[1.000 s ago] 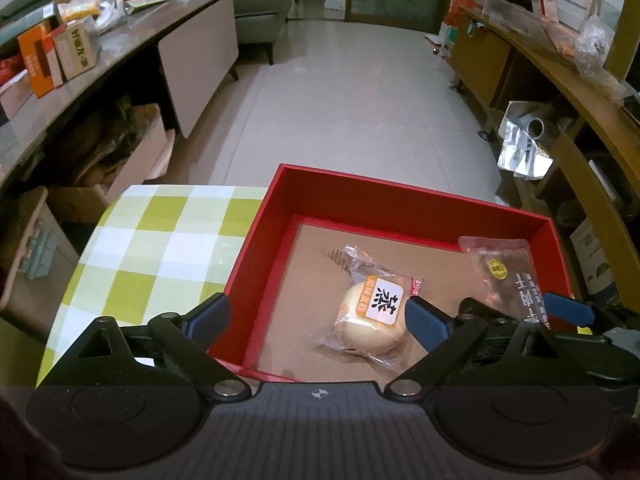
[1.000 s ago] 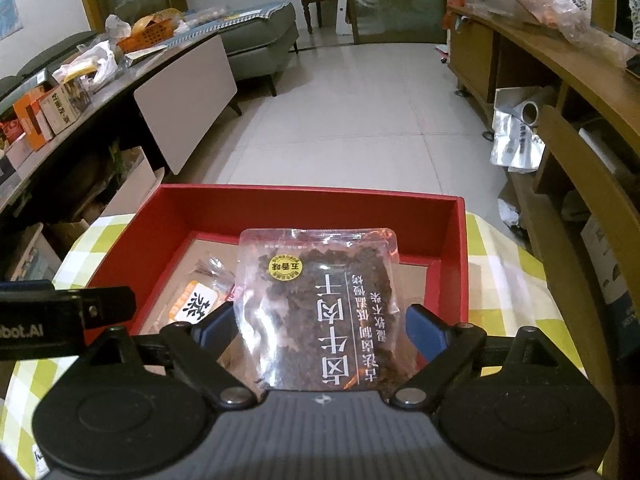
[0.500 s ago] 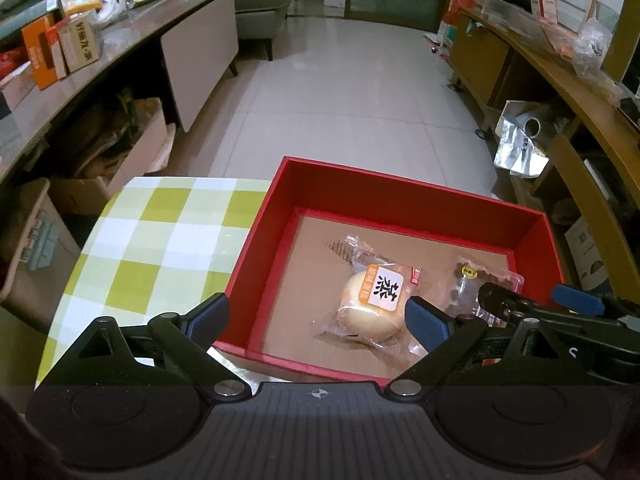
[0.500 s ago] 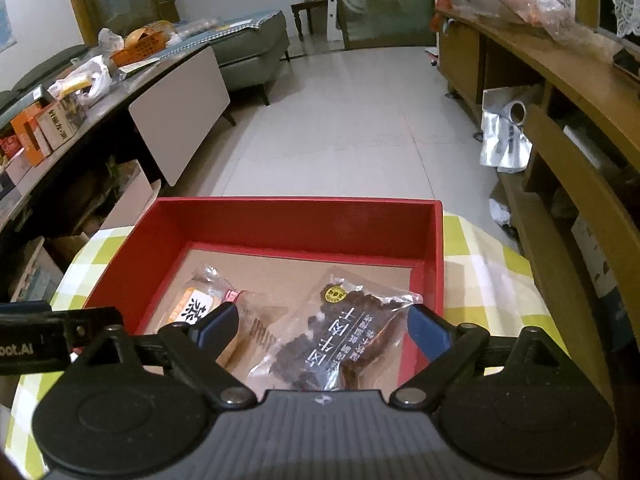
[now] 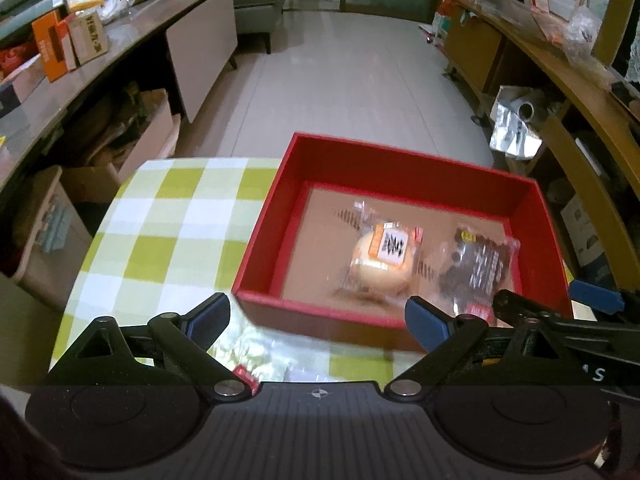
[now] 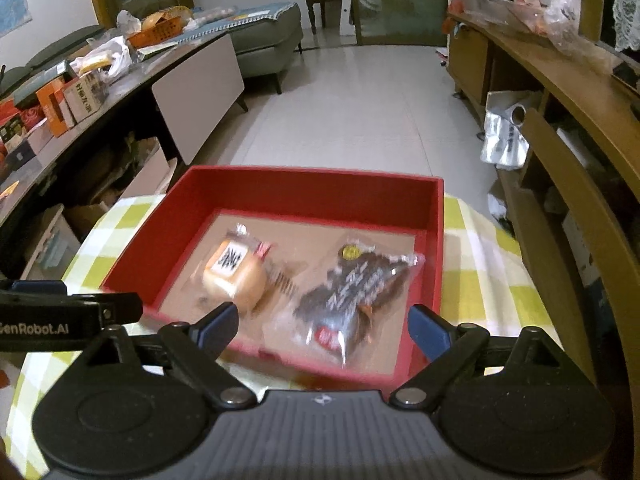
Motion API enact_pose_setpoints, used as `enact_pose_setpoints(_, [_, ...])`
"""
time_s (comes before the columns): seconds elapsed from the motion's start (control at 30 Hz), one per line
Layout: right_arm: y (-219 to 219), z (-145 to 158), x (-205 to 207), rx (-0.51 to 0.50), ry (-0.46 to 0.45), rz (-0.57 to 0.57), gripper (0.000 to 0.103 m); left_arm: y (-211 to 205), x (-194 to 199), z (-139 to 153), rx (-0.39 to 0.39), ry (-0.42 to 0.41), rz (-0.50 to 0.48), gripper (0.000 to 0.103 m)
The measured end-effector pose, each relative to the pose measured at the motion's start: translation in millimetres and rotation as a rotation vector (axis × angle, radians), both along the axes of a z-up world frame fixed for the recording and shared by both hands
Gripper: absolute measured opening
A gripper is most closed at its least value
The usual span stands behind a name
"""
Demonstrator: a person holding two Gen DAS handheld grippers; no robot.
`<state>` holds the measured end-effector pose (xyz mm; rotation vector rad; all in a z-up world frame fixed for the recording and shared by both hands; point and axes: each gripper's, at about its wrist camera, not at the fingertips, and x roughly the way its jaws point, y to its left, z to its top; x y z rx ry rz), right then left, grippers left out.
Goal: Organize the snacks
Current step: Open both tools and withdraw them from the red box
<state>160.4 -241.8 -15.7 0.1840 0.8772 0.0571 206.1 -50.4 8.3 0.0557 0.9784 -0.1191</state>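
Red box [image 6: 428,264] on desk [image 5: 168,216]: bun [image 6: 236,276] at 9 o'clock, dark snack bag [image 6: 356,296] at 3. I see left gripper [image 5: 316,316] and right gripper [image 6: 322,326] jaws released, empty. Bags light, crinkly, slippery; bun squashy, so I'd pinch sealed edge.

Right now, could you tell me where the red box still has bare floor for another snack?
The red box has bare floor along its far wall and far-left corner. The bun and dark jerky pack crowd the near half.
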Motion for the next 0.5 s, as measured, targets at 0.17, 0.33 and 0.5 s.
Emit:
enact_pose_setpoints(0.17, [5.0,-7.2,-19.8,-0.012,0.043,0.011,0.099,10.5,-18.1,-8.0,0.010,0.041,-0.024,0.097])
enact_pose_setpoints(0.33, [9.4,-16.2,-32.5,0.003,0.095,0.025,0.099,19.1,-30.1,-15.3,0.025,0.069,-0.046,0.097])
enact_pose_setpoints(0.5, [20.6,-15.9,-40.7,0.014,0.105,0.059,0.099,31.5,-34.9,-21.9,0.026,0.103,-0.051,0.097])
